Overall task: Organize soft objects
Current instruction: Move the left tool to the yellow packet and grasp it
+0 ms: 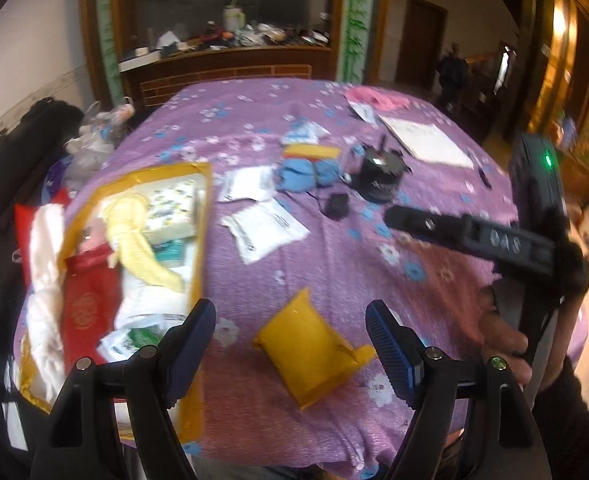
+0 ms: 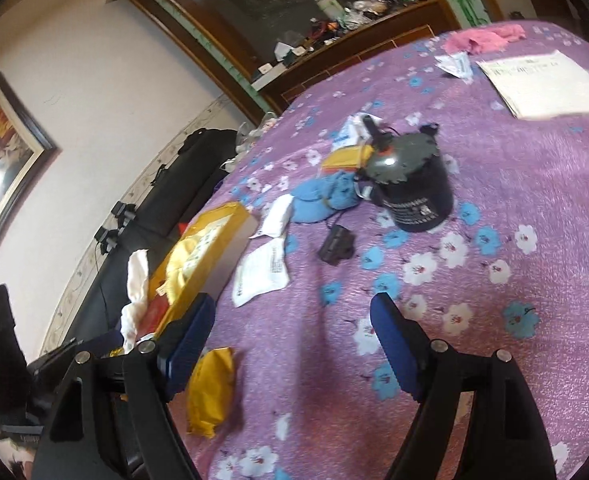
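A yellow padded pouch [image 1: 310, 352] lies on the purple flowered cloth, and my left gripper [image 1: 290, 352] hovers open above it, apart from it. The right wrist view has the same pouch [image 2: 210, 392] low on the left, beside my right gripper [image 2: 292, 344], which is open over bare cloth. A yellow box [image 1: 204, 208] at the left holds a pale yellow plush [image 1: 134, 232], a red pouch [image 1: 86, 308] and a patterned pack [image 1: 170, 208]. Blue soft pieces [image 1: 306, 172] and white packets [image 1: 266, 228] lie mid-table. A hand [image 1: 506, 336] holds the right gripper at the right edge.
A black cylinder [image 2: 410, 184] with a cord stands mid-table beside a small black plug [image 2: 336, 244]. White paper [image 2: 546, 80] and a pink cloth [image 2: 482, 40] lie at the far side. White cloth [image 1: 46, 280] hangs over the box's left side. A dark sofa [image 2: 154, 208] runs along the wall.
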Motion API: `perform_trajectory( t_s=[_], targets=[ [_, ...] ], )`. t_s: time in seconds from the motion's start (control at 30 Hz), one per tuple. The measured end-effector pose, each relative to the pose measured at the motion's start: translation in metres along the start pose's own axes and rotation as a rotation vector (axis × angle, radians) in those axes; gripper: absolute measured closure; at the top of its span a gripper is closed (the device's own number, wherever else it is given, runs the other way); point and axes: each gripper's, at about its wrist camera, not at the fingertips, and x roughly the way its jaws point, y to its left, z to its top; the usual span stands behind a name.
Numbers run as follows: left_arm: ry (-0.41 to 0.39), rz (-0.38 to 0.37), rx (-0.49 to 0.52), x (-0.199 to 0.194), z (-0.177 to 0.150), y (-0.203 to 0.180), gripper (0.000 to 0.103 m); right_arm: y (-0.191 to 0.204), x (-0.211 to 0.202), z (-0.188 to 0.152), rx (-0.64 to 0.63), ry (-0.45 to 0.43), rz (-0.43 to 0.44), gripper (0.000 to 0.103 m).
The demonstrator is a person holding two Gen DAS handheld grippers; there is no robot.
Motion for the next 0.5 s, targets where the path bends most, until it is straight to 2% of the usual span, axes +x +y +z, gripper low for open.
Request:
perform_trajectory(
  t_s=[0.2,0.5],
  targets=[
    [0.063,-0.023,-0.011,0.022,-0.004,-0.008,0.022,-0.003,0.001,-0.002,0.016,0.011,-0.004,0.024],
    [0.113,0.0,-0.006,0.04,-0.007,-0.009,0.022,-0.005,0.002,-0.004,0.037,0.021,0.011,0.024]
  ],
)
